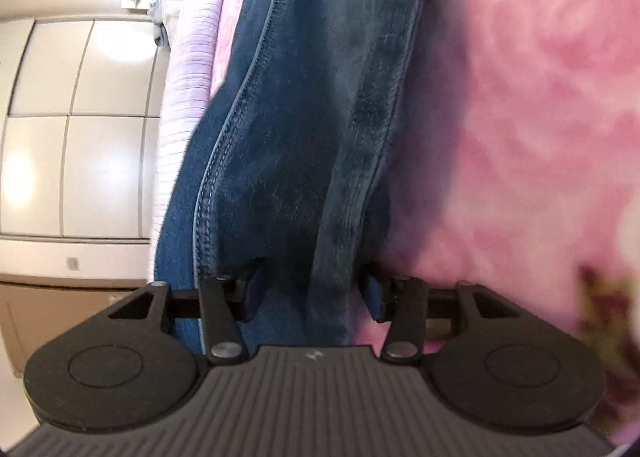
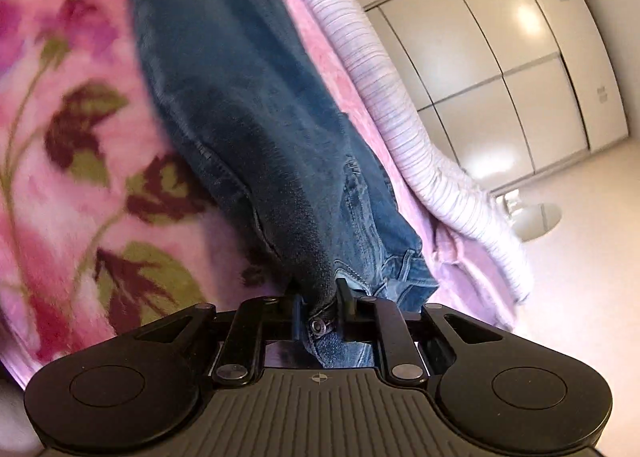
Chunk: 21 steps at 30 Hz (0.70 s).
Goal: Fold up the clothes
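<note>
Unlabelled blue jeans (image 1: 304,137) on floral blanket (image 2: 80,137)

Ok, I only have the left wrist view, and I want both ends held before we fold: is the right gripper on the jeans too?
Observer: Yes. The right gripper is closed on the jeans, and denim fills the gap between its fingers.
Operator: Which part does it have?
Observer: The waistband. Its metal button sits right between the fingers.
Operator: Is the waist lying flat there?
Observer: No, it is bunched. A belt loop and the pocket seams are crumpled just to the right of the fingers.
</note>
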### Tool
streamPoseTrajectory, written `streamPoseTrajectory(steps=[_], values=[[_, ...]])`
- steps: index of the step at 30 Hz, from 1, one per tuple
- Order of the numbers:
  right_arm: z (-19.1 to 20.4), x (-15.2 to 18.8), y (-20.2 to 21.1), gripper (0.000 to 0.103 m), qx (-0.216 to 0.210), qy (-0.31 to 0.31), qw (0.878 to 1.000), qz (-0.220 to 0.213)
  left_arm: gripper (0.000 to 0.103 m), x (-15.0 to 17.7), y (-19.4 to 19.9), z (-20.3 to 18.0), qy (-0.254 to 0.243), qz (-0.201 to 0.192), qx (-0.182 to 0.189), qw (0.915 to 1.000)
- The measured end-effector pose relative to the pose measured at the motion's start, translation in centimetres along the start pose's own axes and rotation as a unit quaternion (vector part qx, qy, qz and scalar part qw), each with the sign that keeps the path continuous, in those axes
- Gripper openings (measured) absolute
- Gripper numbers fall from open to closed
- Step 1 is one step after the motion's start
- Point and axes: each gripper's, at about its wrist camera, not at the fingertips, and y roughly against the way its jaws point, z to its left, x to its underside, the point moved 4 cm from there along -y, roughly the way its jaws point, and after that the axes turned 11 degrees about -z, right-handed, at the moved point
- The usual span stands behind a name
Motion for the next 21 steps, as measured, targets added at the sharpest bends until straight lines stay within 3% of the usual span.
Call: streamPoseTrajectory(steps=[1,2,3,4,5,7,11,14,17,21], values=[[0.5,0.1,-0.3,0.033,0.005,0.017,1.0,0.005,0.035,0.0,-0.7,0.2,-0.005,0.003,-0.007,1.0],[1.0,0.2,-0.7,0.035,0.009,0.033,0.999,0.009,0.018,0.1,-1.2,0.7,0.006,0.011,-0.006,0.9999],[1.0,0.4,-1.0,0.035,0.009,0.034,0.999,0.008,0.009,0.0,-1.3,1.1,0.016,0.018,-0.006,0.9997],[0.7,0.5,-1.4,0.033,0.002,0.027,1.0,0.01,0.009,0.1,-1.2,1.6,0.02,0.023,-0.014,0.9995],[0.2,0.7,-1.7,0.017,-0.006,0.019,1.0,0.014,0.009,0.1,-0.8,2.1,0.023,0.023,-0.013,0.9994],[-0.7,0.9,-1.5,0.011,-0.021,0.028,0.999,0.018,0.008,0.2,1.0,3.3,0.035,0.017,-0.01,0.9992],[-3.7,1.9,1.6,0.008,-0.024,0.042,0.999,0.012,0.007,-0.4,8.3,4.1,0.051,0.002,0.022,0.9985],[-5.0,3.6,4.6,0.008,-0.02,0.059,0.998,0.012,0.007,-1.4,13.4,2.5,0.058,-0.01,0.069,0.9959],[-4.6,6.1,5.9,0.008,-0.031,0.064,0.997,0.024,0.007,-3.1,14.9,0.0,0.058,-0.011,0.098,0.9934],[-2.1,8.5,4.7,0.008,-0.06,0.069,0.995,0.035,0.005,-4.8,13.7,-4.1,0.071,0.021,0.111,0.9911]])
